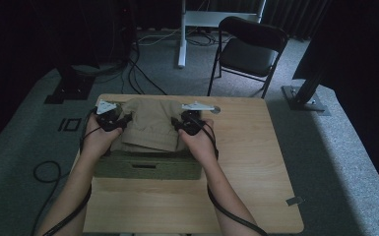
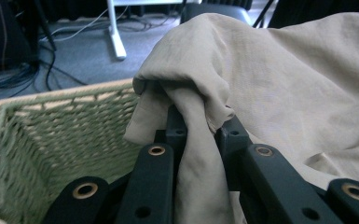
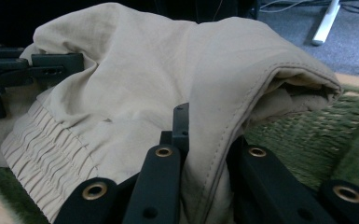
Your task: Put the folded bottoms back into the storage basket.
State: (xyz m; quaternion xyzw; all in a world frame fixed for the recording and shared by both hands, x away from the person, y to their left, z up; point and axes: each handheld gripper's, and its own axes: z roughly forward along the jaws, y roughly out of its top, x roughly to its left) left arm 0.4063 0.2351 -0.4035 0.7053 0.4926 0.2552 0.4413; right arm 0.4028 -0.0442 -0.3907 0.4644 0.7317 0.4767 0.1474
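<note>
The tan garment (image 1: pixel 150 125) hangs folded over the green woven basket (image 1: pixel 147 167) at the table's (image 1: pixel 256 162) far-left part. The left gripper (image 1: pixel 120 120) pinches its left edge, the right gripper (image 1: pixel 177 124) its right edge, each with jaws pressed together on a cloth fold. It looks light, soft and floppy, best taken by the edges. Its long axis seems to run near to far.

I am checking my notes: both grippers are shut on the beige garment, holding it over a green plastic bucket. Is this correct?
Not quite. Both the left gripper and the right gripper are shut on the beige garment, but beneath it is a green woven basket, not a plastic bucket; the left gripper view shows the weave.
</note>
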